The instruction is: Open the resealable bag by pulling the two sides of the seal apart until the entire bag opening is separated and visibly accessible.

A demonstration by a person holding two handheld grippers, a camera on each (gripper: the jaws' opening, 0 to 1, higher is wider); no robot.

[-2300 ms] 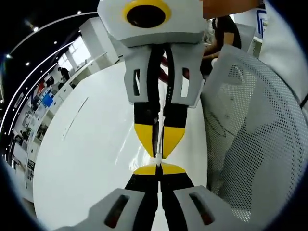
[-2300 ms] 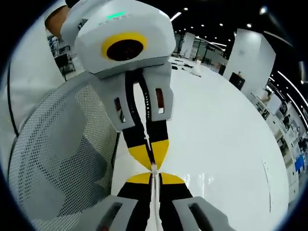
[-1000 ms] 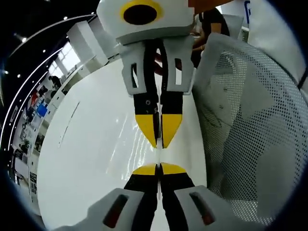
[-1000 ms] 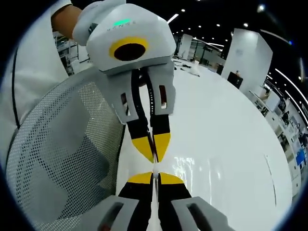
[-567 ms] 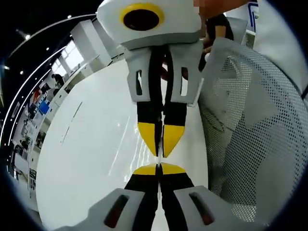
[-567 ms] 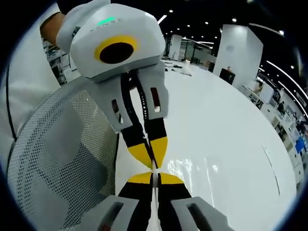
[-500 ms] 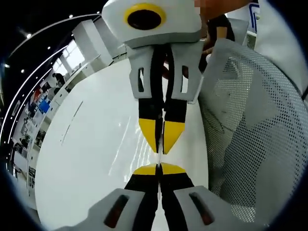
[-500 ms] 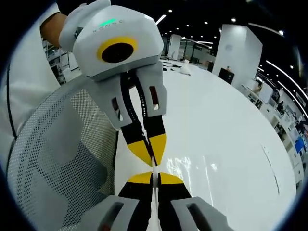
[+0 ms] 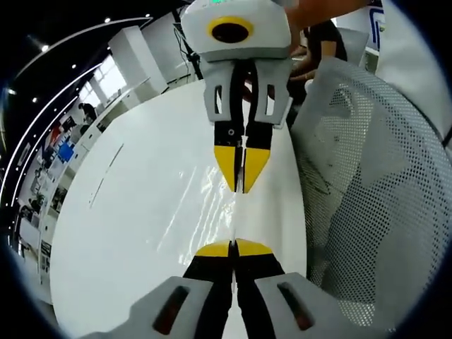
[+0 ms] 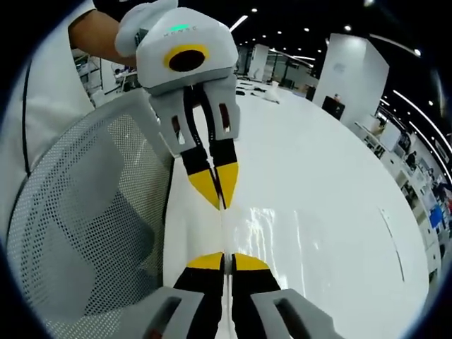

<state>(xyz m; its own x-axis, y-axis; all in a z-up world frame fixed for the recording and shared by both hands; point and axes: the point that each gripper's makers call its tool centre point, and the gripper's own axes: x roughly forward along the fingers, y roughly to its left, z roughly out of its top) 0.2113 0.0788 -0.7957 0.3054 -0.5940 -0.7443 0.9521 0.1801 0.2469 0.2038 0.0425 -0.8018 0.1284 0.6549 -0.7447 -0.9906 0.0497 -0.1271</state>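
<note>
The resealable bag [image 9: 236, 220] is clear and hard to make out; it shows as a thin pale edge and glossy film between the two grippers' tips. My left gripper [image 9: 233, 248] is shut on one side of its seal. Opposite it, tips pointing back at me, the right gripper [image 9: 242, 185] is shut on the other side. In the right gripper view my right gripper [image 10: 222, 260] pinches the bag's edge [image 10: 223, 229], and the left gripper [image 10: 220, 203] faces it from above. A shiny wrinkled film [image 10: 265, 224] spreads over the table beside them.
A white glossy table [image 9: 120, 212] [image 10: 339, 169] lies under both grippers. A white mesh chair back [image 9: 367, 205] [image 10: 78, 219] stands close beside them. A person's arm [image 10: 102, 35] holds the left gripper. Shelves and desks are far off.
The two grippers have drawn apart: the gap between their yellow tips has widened from nearly touching to a clear span, with the bag's edge stretched between them.
</note>
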